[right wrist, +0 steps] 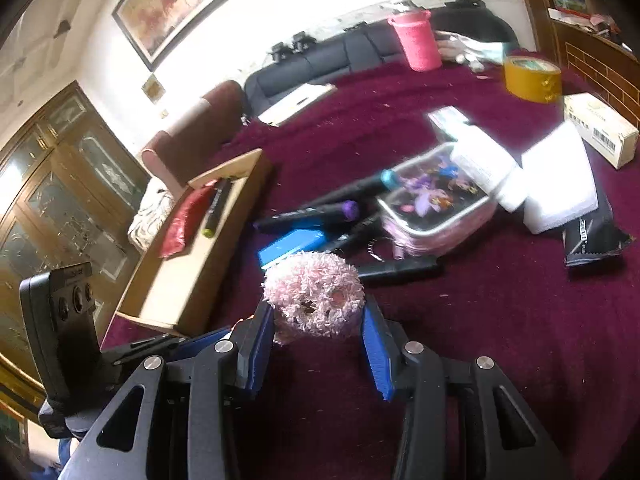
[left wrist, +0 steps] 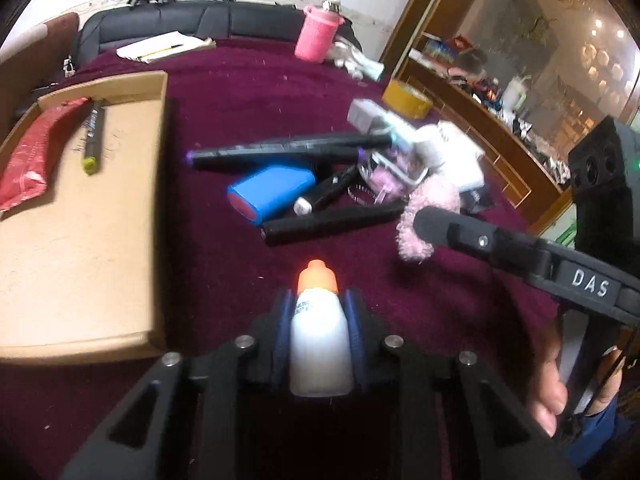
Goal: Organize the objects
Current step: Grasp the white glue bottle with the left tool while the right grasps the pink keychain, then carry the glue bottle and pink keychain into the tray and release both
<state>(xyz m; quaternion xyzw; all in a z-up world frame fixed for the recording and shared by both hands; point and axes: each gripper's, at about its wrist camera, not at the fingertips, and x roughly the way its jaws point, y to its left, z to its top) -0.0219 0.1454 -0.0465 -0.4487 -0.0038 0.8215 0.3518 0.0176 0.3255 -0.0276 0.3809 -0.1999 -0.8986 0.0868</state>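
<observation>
Living room setup, dark red cloth over the surface (left wrist: 248, 92), black sofa (left wrist: 224, 20) at the far edge. My landmark is the cardboard tray (left wrist: 80, 240): it already holds a red packet (left wrist: 32, 160) and a marker (left wrist: 93, 136).

My left gripper (left wrist: 320, 320) has its jaws clamped on a small white bottle with an orange cap (left wrist: 319, 320), bottle's long axis pointing straight out along the fingers. The tray sits just to the left of those jaws, so I reckon that's the easy drop and the left hand is clearly nearer to it.

My right gripper (right wrist: 316, 336) has a fuzzy pink scrunchie (right wrist: 314, 296) between its jaws; one pad touches, the other looks a bit off it, so I can't tell if it's a real grip. From there the tray lies well off to the left, past the other gripper.

The rest of the pile, black markers (left wrist: 288, 148) and a blue pack (left wrist: 272, 194), is right of the tray.
</observation>
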